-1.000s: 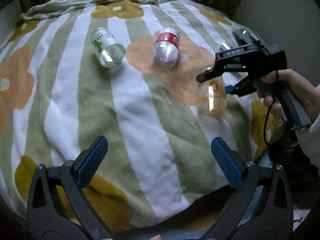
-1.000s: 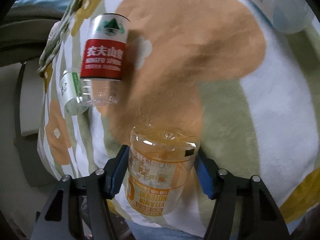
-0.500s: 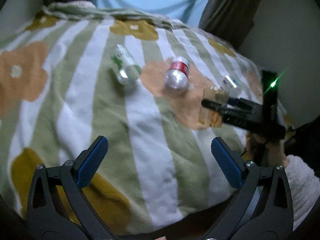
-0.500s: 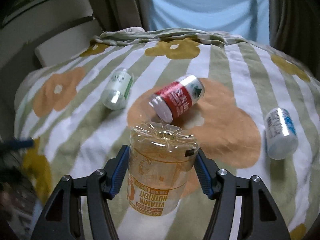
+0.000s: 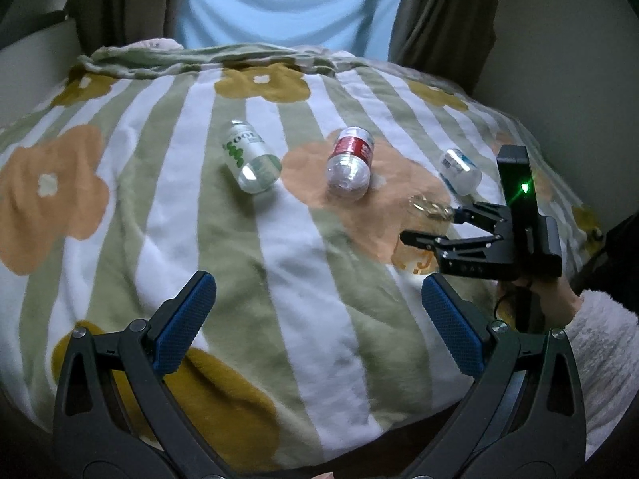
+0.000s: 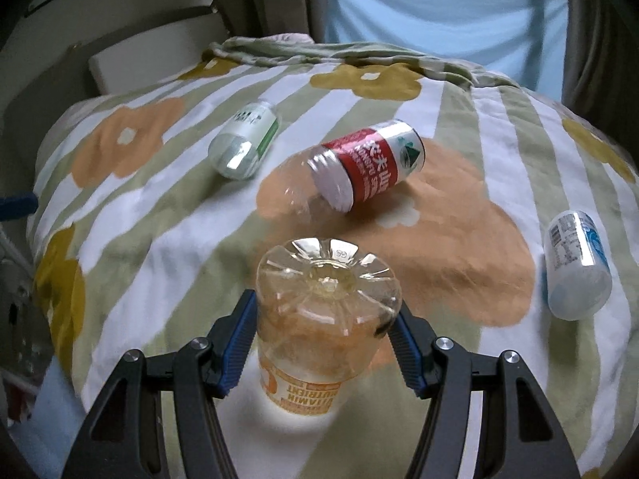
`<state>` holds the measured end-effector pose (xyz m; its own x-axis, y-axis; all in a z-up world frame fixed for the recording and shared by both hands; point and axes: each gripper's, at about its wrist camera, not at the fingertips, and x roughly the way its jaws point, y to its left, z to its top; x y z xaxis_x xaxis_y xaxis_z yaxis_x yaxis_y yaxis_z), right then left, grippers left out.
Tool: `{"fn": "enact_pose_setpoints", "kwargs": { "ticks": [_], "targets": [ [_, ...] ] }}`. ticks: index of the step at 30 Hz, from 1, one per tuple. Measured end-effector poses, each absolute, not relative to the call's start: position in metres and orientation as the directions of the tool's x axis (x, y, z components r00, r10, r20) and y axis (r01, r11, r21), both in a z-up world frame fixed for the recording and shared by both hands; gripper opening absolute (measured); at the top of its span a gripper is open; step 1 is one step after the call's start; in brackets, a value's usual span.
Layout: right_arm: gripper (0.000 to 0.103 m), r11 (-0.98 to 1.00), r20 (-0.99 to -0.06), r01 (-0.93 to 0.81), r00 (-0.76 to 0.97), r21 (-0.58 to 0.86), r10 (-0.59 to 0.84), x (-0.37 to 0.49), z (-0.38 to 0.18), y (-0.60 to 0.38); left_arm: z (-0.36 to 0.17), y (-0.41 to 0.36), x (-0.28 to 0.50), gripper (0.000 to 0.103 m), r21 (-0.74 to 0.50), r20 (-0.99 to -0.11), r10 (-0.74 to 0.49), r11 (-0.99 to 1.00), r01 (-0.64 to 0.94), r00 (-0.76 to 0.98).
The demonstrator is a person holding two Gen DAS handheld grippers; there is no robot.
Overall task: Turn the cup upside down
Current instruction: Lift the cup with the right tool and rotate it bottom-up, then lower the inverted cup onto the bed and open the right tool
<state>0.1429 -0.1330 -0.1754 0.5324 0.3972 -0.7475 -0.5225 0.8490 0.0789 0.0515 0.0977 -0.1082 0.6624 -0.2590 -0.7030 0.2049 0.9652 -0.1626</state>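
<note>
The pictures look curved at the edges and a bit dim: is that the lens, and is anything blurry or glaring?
Left wrist view: fisheye lens bulges the striped floral blanket; dim and soft, with a green light flaring on the right claw. Right wrist view: same bulge; the clear orange-labelled plastic cup looks sharp on top, its lower label blurred and washed out.
</note>
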Motion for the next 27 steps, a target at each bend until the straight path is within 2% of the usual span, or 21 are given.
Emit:
{"fn": "enact_pose_setpoints", "kwargs": {
  "ticks": [9,12,17,18,27],
  "targets": [
    [0.059,0.803,-0.759,-0.597,0.523,-0.001,0.388,0.124,-0.180,-0.125,-0.104,0.092,0.045,0.102,-0.142,-0.706,-0.241,0.969,0.200,0.666],
    [0.061,0.819,-0.749,-0.572,0.528,0.035,0.401,0.130,-0.178,-0.129,-0.100,0.091,0.042,0.102,-0.138,-0.704,-0.235,0.971,0.196,0.670],
    [0.100,0.837,-0.735,-0.537,0.523,0.109,0.431,0.130,-0.175,-0.139,-0.097,0.084,0.039,0.102,-0.118,-0.701,-0.227,0.972,0.204,0.676],
    [0.103,0.834,-0.736,-0.538,0.514,0.125,0.442,0.129,-0.175,-0.140,-0.097,0.082,0.039,0.102,-0.116,-0.701,-0.227,0.972,0.206,0.676],
    [0.103,0.809,-0.733,-0.567,0.483,0.155,0.479,0.105,-0.174,-0.142,-0.092,0.065,0.037,0.102,-0.106,-0.693,-0.225,0.972,0.211,0.685]
  ]
}}
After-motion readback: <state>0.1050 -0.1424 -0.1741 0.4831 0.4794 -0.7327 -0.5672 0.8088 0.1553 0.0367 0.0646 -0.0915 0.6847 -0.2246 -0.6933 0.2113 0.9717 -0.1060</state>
